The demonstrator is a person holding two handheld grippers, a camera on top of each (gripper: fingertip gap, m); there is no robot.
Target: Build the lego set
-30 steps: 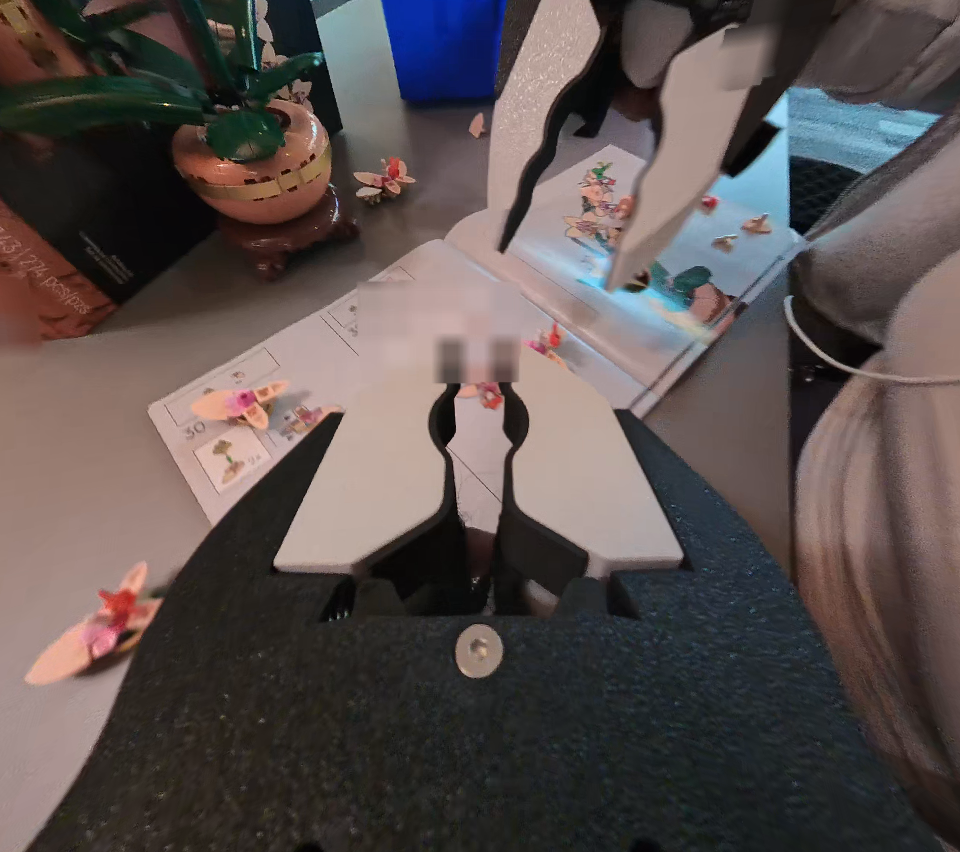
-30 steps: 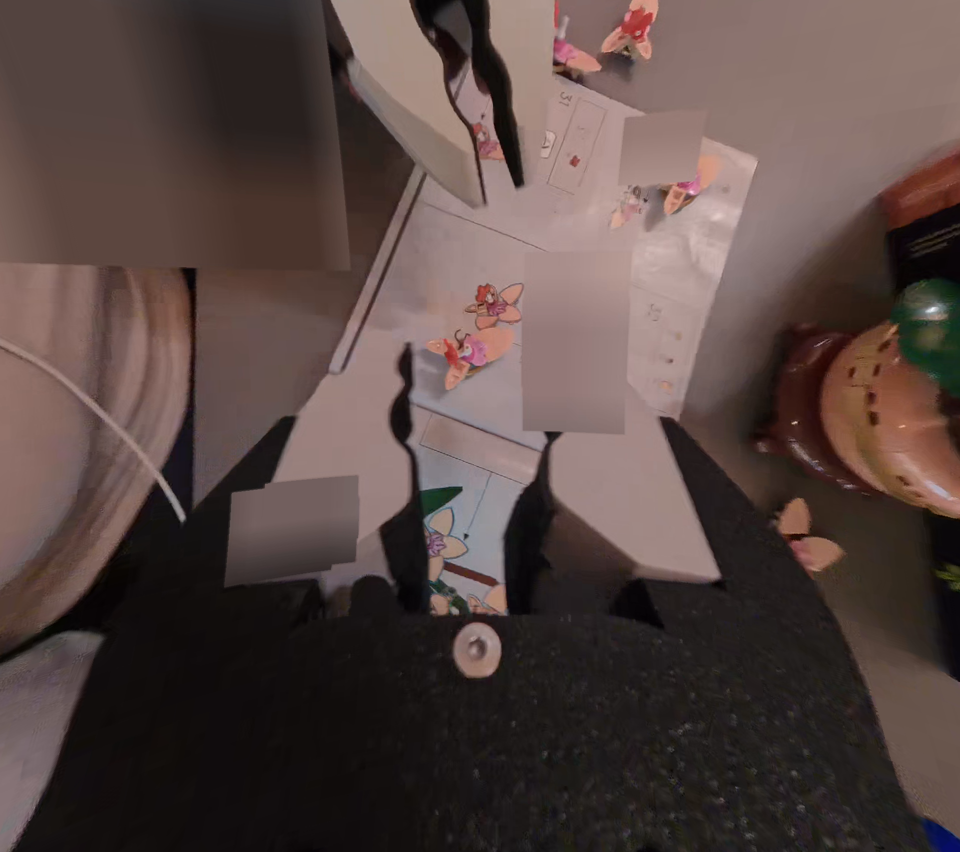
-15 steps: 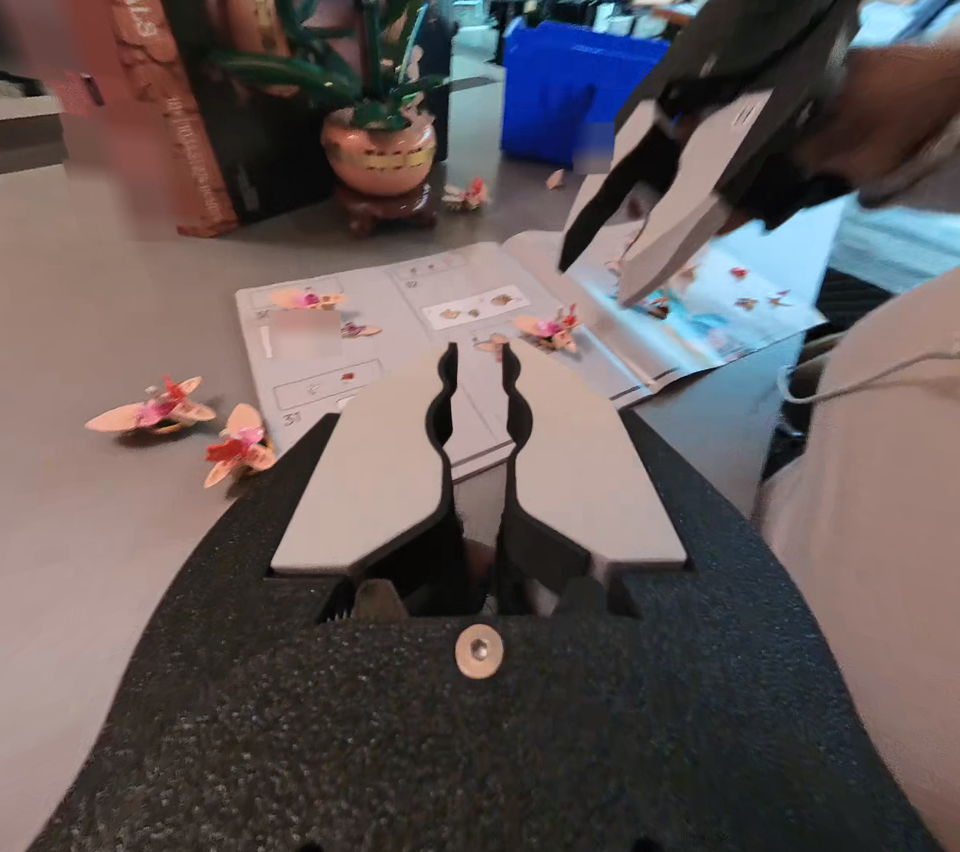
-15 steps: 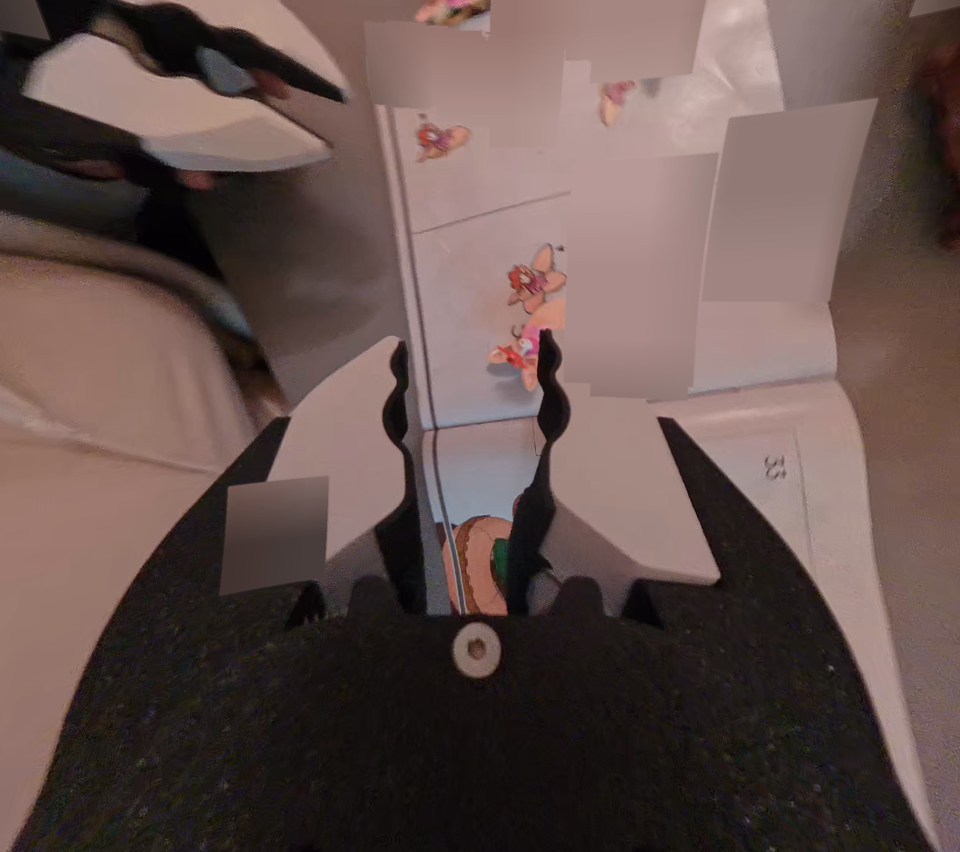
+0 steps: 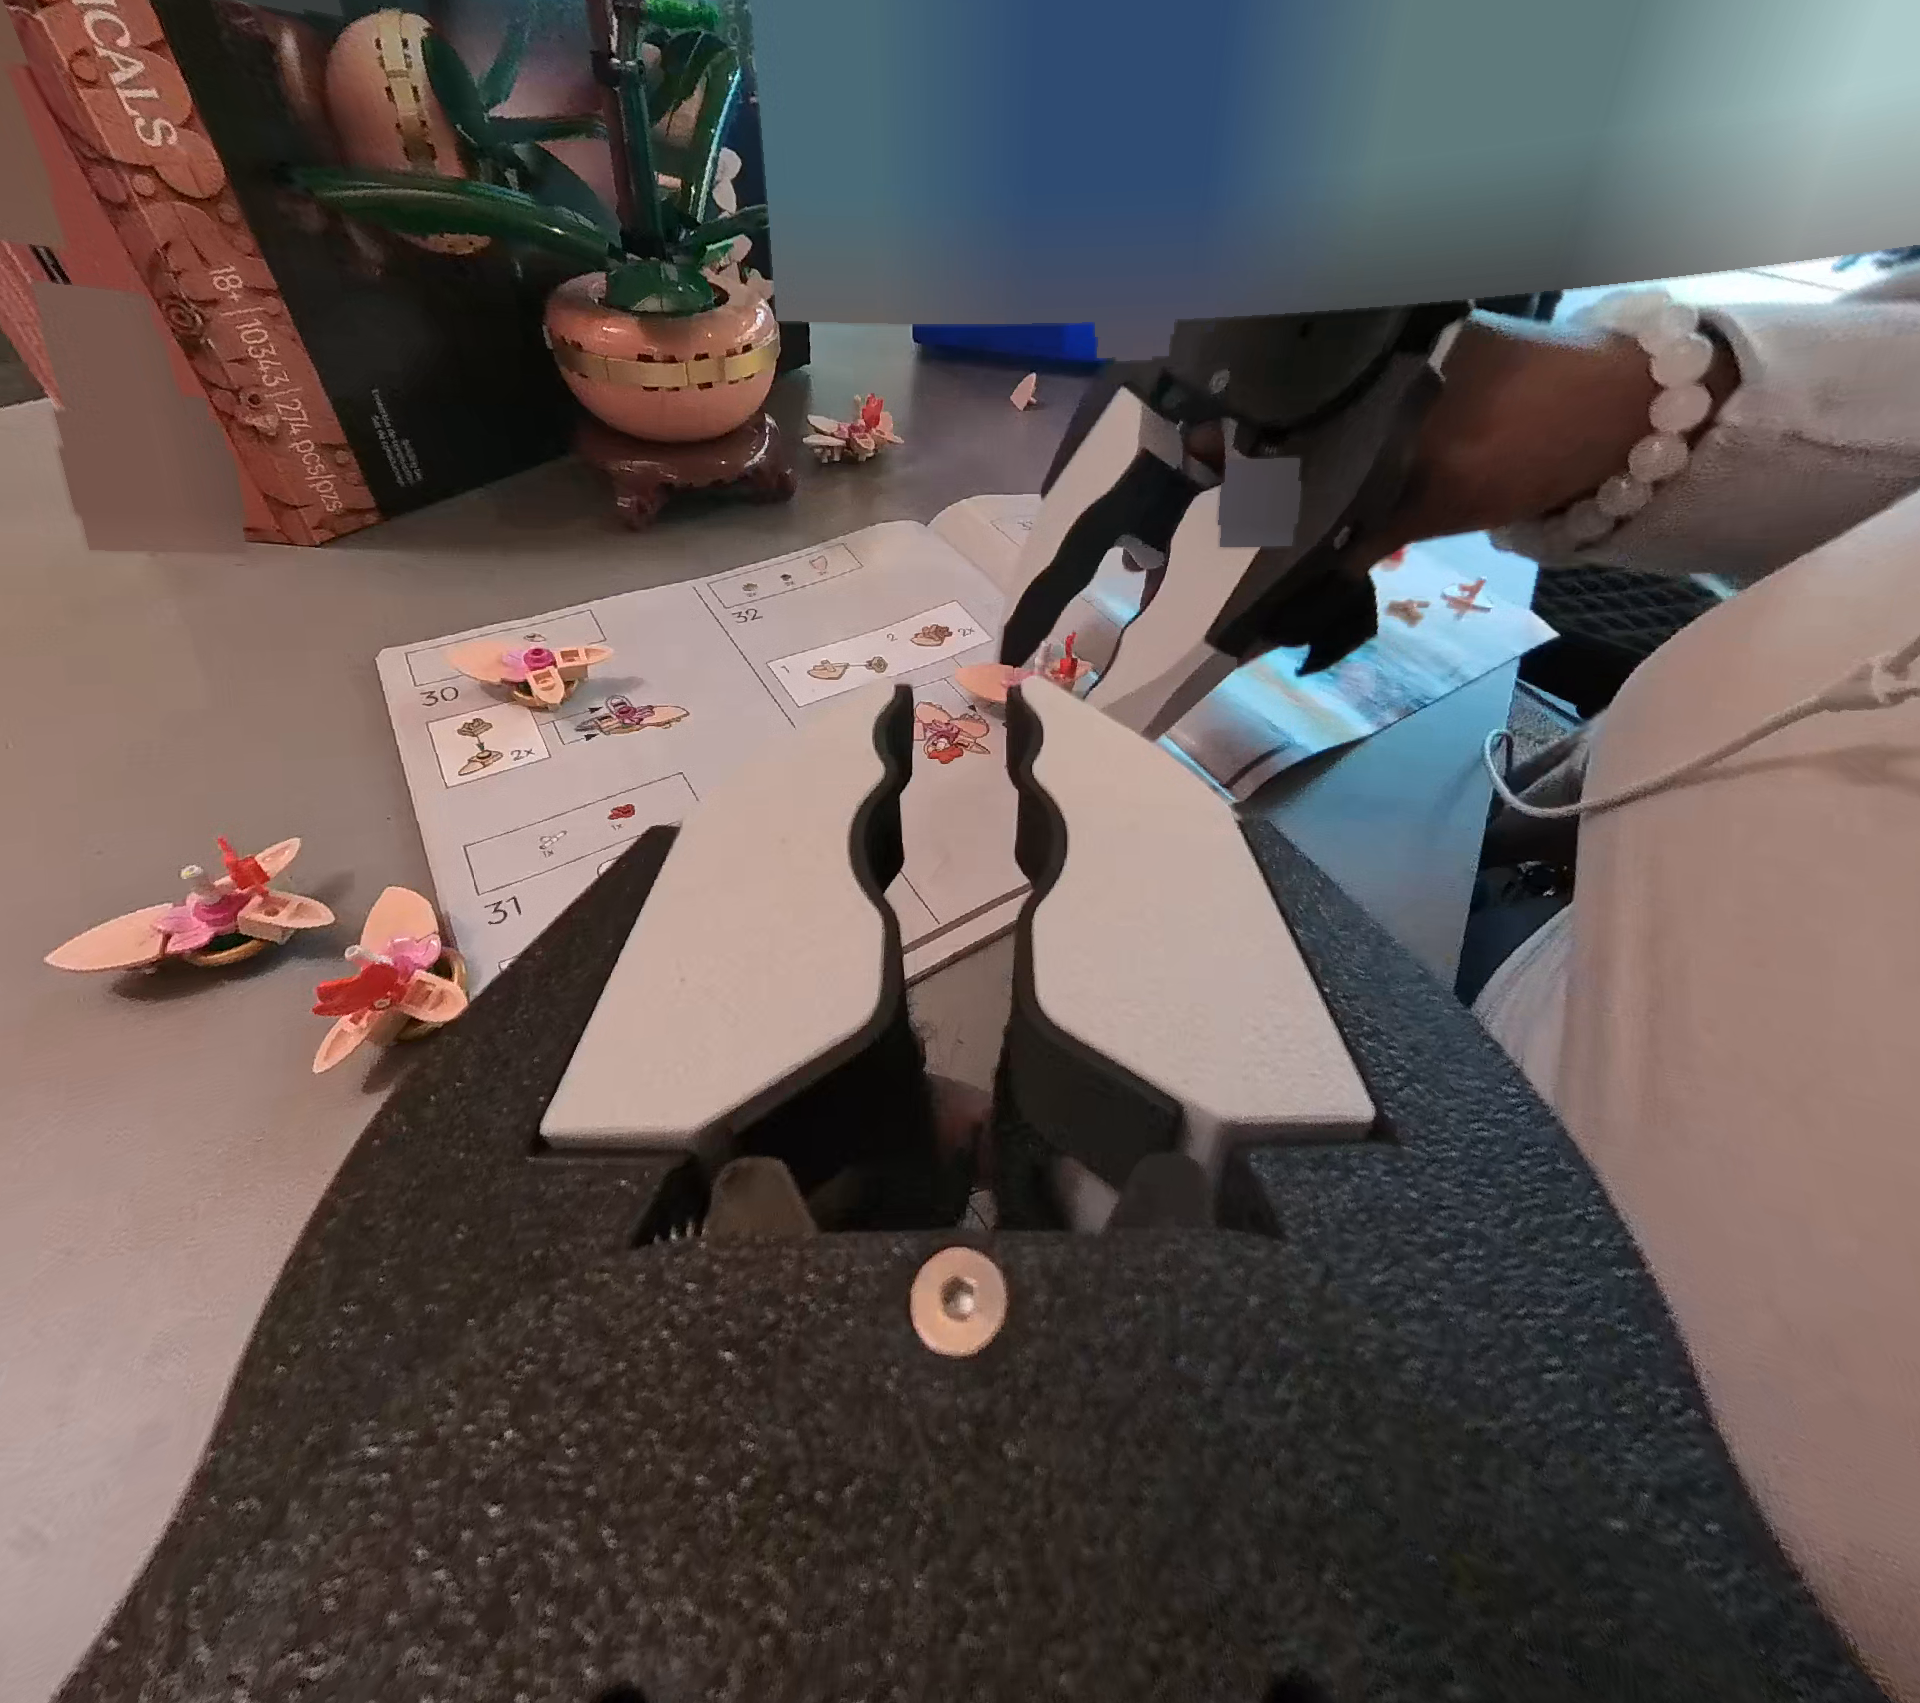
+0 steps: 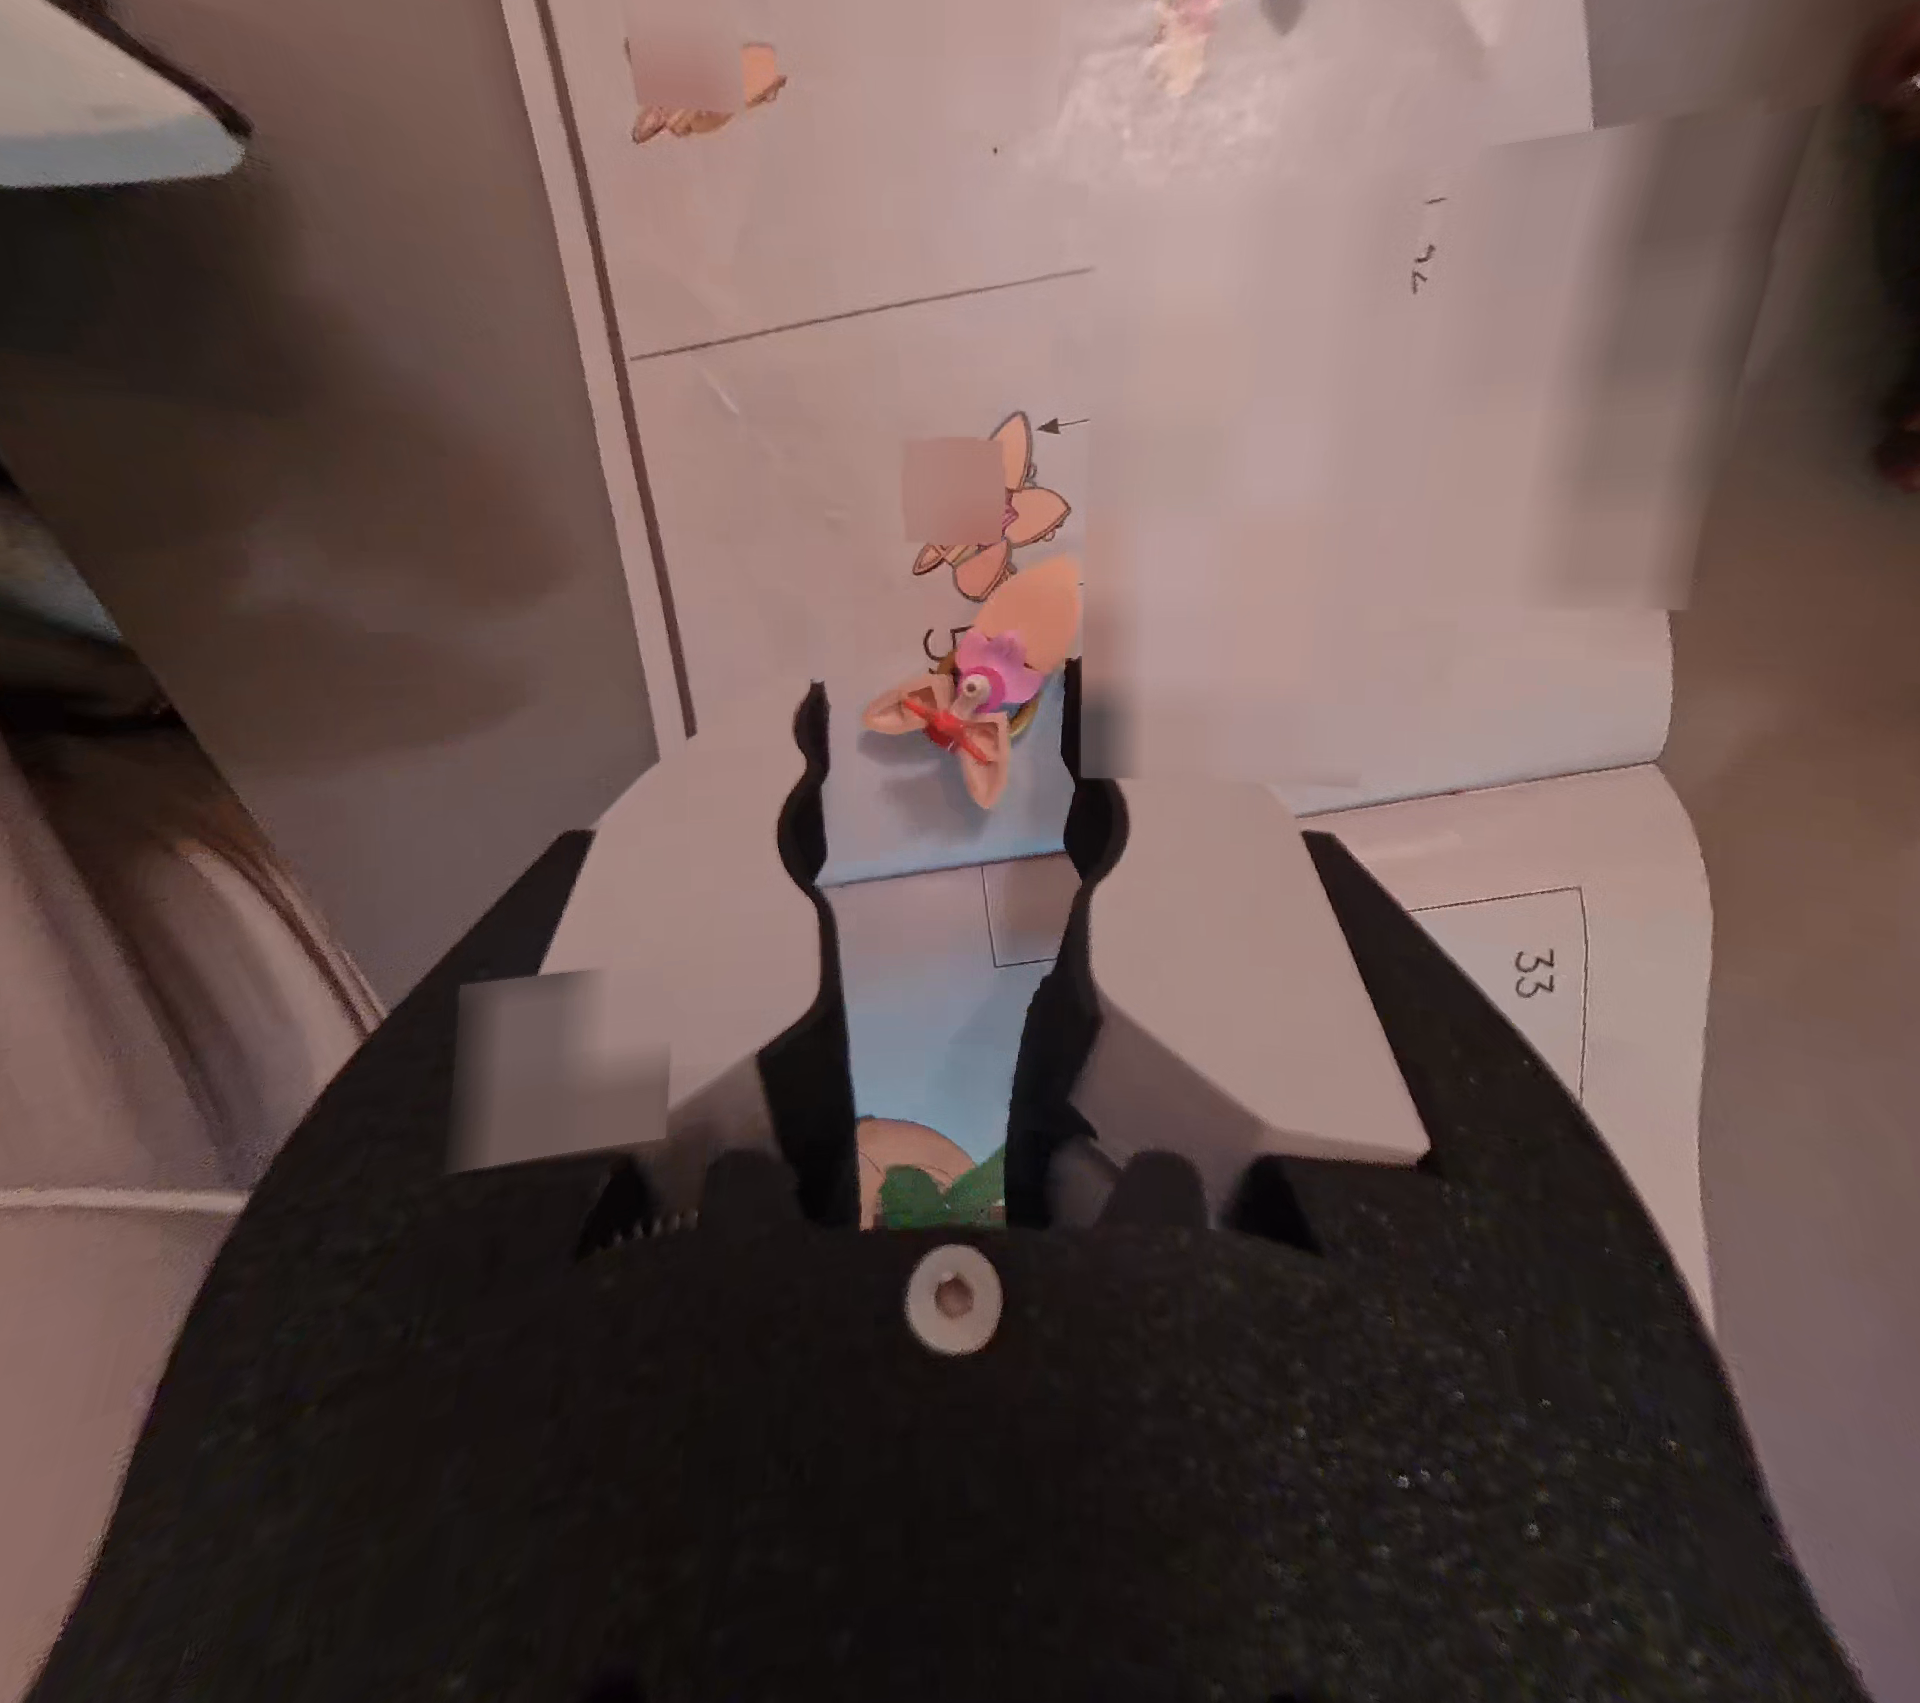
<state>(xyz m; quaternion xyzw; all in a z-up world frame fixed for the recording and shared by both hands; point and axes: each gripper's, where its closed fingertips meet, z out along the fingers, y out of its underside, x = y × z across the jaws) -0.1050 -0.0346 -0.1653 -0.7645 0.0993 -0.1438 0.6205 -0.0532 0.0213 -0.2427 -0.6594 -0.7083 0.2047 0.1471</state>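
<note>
Our left gripper [image 5: 958, 708] hangs low over the near edge of the instruction booklet [image 5: 665, 770] with its jaws apart and nothing between them, while our right gripper [image 6: 940, 697] tilts down over the same booklet, its jaws also parted and empty. Just ahead of the right gripper's tips lies a small orchid flower [image 6: 982, 697] on the open page, peach petals around a pink centre with a red piece; from the left wrist view it shows just beside that gripper's dark fingertip [image 5: 1023, 640]. Another flower [image 5: 530, 666] rests on the far left corner of the page. Two more flowers sit on the grey table [image 5: 156, 718] to the left of the booklet, one [image 5: 197, 921] farther out and one [image 5: 390, 978] close to our left gripper's body. Behind them stands the built orchid in its pink pot [image 5: 662, 365], in front of the set's box [image 5: 239, 219], with one more flower [image 5: 857, 429] to the pot's right.
</note>
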